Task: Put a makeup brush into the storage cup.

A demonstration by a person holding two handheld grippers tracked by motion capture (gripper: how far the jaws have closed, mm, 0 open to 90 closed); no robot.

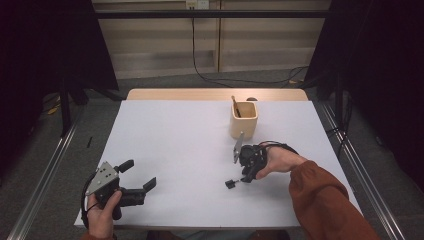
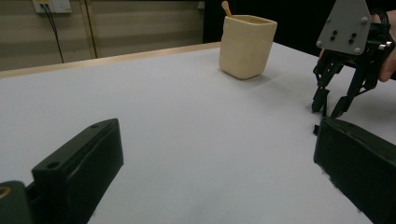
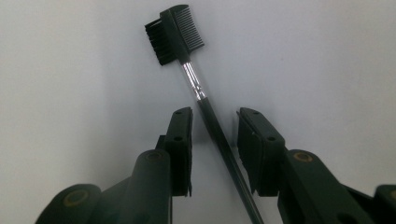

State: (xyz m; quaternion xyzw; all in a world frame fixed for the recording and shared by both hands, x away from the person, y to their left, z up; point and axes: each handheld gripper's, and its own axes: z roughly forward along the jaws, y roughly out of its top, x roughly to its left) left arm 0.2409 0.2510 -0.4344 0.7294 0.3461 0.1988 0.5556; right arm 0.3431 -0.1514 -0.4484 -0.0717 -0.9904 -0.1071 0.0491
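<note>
A black brow brush with a comb-and-bristle head and a thin dark handle lies flat on the white table. In the high view its head pokes out below my right gripper. That gripper points down over the handle. In the right gripper view the right gripper has one jaw on each side of the handle, with a small gap on both sides, so it is open. My left gripper rests at the table's front left, wide open with nothing between its jaws.
A cream cup with a wooden stick in it stands behind the right gripper, toward the table's back. A wooden strip edges the far side. Dark curtains hang on both sides of the table.
</note>
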